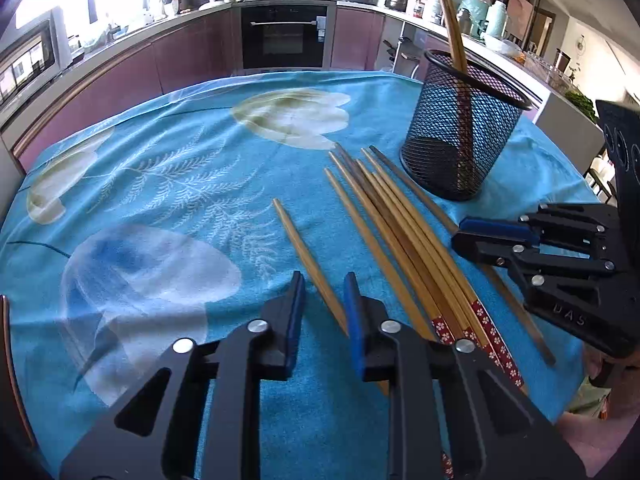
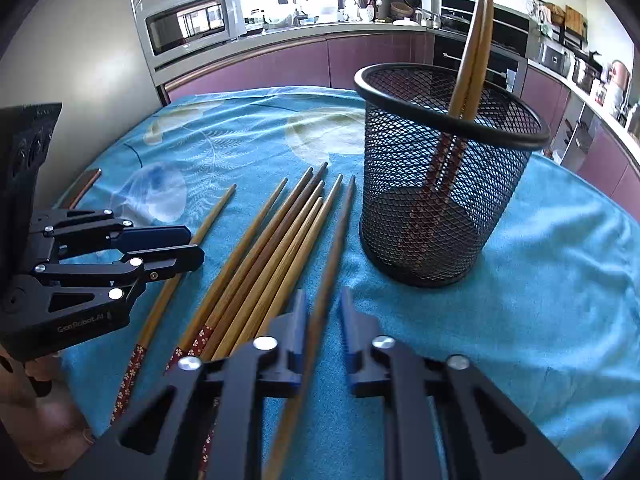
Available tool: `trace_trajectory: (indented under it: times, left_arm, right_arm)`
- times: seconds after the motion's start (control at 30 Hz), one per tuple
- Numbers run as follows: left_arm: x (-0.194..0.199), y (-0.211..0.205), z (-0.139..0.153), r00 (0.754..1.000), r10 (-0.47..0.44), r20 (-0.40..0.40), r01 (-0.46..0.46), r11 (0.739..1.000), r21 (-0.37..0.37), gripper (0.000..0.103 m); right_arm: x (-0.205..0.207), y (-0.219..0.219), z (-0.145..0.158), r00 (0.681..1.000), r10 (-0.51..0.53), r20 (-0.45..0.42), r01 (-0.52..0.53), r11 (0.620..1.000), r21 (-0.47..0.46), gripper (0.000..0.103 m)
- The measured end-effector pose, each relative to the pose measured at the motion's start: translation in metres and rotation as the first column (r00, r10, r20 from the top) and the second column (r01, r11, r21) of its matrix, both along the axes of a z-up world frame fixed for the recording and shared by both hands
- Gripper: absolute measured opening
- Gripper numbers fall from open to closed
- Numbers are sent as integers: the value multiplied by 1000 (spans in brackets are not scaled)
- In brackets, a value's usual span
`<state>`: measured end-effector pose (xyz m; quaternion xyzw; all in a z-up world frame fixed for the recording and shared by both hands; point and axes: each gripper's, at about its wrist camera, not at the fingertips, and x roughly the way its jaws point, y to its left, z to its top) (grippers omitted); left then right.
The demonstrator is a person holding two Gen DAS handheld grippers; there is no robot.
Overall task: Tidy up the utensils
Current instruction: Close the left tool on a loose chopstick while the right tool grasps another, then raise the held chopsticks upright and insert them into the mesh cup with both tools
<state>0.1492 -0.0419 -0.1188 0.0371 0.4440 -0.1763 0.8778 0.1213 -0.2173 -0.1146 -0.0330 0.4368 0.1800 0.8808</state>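
Left wrist view: left tool stood narrow but not closed. A single chopstick lay flat on the blue cloth, its near end running in between the two pads. It sat against the right pad, and a sliver of cloth showed between it and the left pad, so no squeeze yet.

Just right of that tool lay a bundle of chopsticks, fanned side by side, tips pointing away, the red flowered ends nearest the camera. It was outside the jaws, beside the right finger.

Right tool reached in from the right edge, its fingers drawn together on a dark chopstick, the outermost one on the right of the bundle. The grip fell partway along its length.

Right wrist view: the dark chopstick ran straight up the middle between the pads, blurred near the lens, its tip pointing towards the far side of the cloth.

A black mesh cup stood upright on the cloth beyond the right tool, near the bundle's tips but not touching them. Two chopsticks leaned inside it, rising above the rim.
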Motion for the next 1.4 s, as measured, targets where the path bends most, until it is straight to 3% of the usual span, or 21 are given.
trace_trajectory:
  times: [0.23, 0.33, 0.53, 0.63, 0.7, 0.9, 0.97, 1.07, 1.4]
  left_arm:
    - [0, 6, 4, 999, 44, -8, -45, 998, -42, 9]
    - [-4, 6, 9, 1000, 27, 0, -27, 997, -66, 1]
    - [-14, -8, 13, 999, -33, 14, 34, 997, -68, 1]
    - [-16, -10, 13, 999, -11, 46, 11, 1000, -11, 8]
    - [-17, -9, 12, 998, -1, 57, 0, 1000, 23, 25]
    - [-13, -10, 0, 1000, -7, 30, 5, 997, 71, 27]
    - [-11, -11, -1, 999, -10, 32, 8, 997, 72, 26]
    - [-7, -12, -1, 1000, -10, 22, 9, 998, 56, 12]
    - [-10, -10, 10, 999, -3, 32, 3, 1000, 6, 7]
  right_arm:
    - [-5, -15, 5, 999, -51, 7, 51, 996, 69, 6]
    - [-12, -18, 11, 1000, -14, 22, 12, 995, 95, 6]
    - [-16, -11, 14, 999, 47, 12, -48, 993, 107, 6]
    - [-16, -7, 11, 998, 60, -1, -59, 993, 102, 6]
    - [-16, -6, 9, 998, 68, -7, -67, 993, 97, 6]
    - [-13, -2, 4, 997, 74, -21, -73, 994, 78, 7]
    - [-10, 0, 2, 997, 75, -28, -74, 995, 60, 7]
    - [-6, 4, 2, 996, 81, -26, -79, 996, 49, 7]
    - [-10, -4, 6, 997, 80, -6, -80, 994, 78, 6]
